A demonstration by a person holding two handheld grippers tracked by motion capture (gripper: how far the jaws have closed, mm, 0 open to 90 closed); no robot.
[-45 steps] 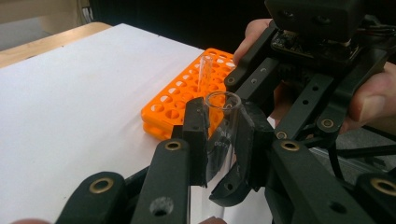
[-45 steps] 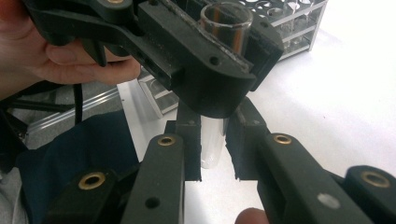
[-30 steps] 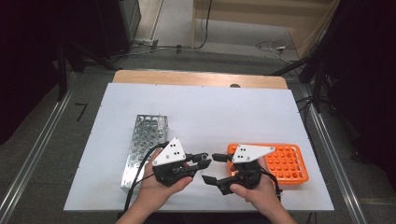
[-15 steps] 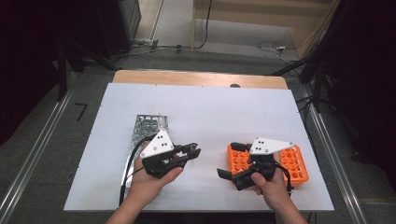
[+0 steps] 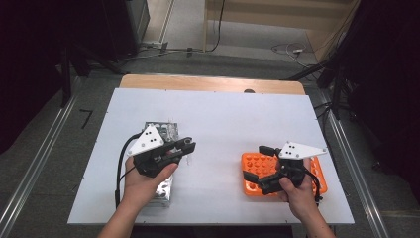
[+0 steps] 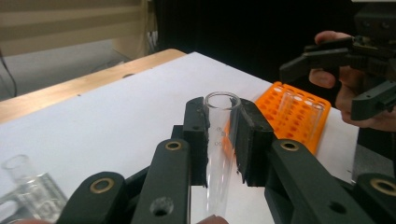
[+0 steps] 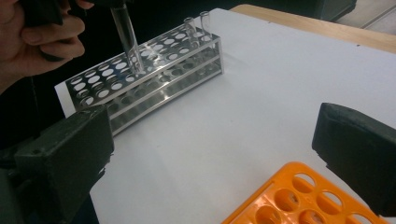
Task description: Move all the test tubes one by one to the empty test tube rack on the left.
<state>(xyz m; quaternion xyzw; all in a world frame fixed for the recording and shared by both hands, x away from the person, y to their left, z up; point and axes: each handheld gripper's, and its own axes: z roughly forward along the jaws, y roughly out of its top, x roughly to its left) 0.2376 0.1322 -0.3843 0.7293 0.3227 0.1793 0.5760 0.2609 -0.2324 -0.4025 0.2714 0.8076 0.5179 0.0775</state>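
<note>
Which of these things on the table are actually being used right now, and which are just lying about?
In use:
- glass test tube, clamped in the left tool
- metal rack, under that tube
- orange rack, with the open right tool over it

Lying about:
- two tubes standing at the metal rack's end
- cables on the floor

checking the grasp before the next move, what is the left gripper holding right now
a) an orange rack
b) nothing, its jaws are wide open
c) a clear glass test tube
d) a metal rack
c: in the left gripper view the left gripper has its jaws closed on a clear test tube, above the white table.
</note>
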